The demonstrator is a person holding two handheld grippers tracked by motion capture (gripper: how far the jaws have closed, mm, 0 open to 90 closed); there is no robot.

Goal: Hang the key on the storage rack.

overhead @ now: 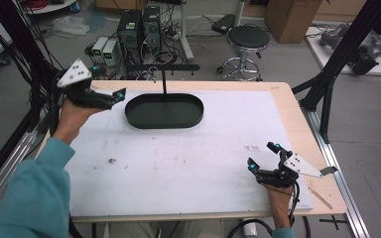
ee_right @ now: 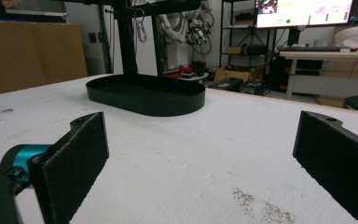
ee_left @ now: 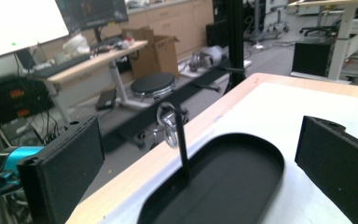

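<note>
A: Where does the left gripper [overhead: 110,97] stand relative to the black oval tray [overhead: 163,111]?

B: Just beside the tray's left end, jaws spread wide, holding nothing.

A: Contents of the tray?

B: An upright post [ee_left: 182,140] rises from its floor; a metal carabiner [ee_left: 168,125] hangs at the post's top.

A: The right gripper [overhead: 264,156]?

B: Well apart from the tray, jaws wide, empty.

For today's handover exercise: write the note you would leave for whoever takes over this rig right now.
Left tongs: open, empty, raised beside the tray's left end.
Right tongs: open, empty, at the table's near right corner.
Carabiner hangs on the stand in the tray.
Done: carabiner is hung and nothing is held.
Left: I see nothing else to move; perhaps draw the left tongs back.
</note>
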